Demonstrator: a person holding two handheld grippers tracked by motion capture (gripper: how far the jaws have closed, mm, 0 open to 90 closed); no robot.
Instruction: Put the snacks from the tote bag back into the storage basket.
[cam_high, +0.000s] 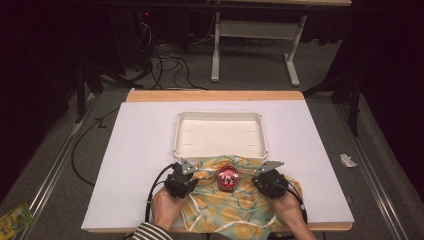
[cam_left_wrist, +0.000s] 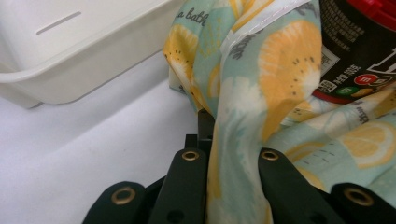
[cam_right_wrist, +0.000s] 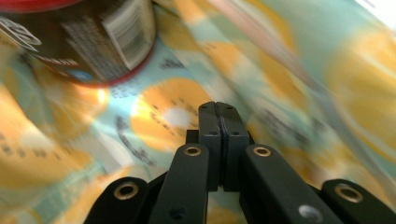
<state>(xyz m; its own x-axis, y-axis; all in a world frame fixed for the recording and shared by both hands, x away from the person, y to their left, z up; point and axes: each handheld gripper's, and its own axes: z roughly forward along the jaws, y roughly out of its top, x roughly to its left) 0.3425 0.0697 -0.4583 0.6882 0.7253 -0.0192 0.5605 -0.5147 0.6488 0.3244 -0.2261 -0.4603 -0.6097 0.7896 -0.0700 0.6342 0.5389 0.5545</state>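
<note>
Fingers of the left gripper (cam_left_wrist: 233, 140) are pinched on a fold of the lemon-print cloth (cam_left_wrist: 261, 93), which runs up between the two black jaws. Those of the right gripper (cam_right_wrist: 219, 116) are pressed fully together, pad against pad, above the same cloth; whether any fabric is caught between them cannot be told. From above, the cloth (cam_high: 235, 200) lies at the near edge of the white table (cam_high: 140, 150), with the left gripper (cam_high: 181, 181) at its left side and the right gripper (cam_high: 270, 181) at its right. A dark can with a red lid (cam_high: 228, 178) stands on the cloth between them. Just beyond, a white tray (cam_high: 220, 118) touches the cloth's far edge.
</note>
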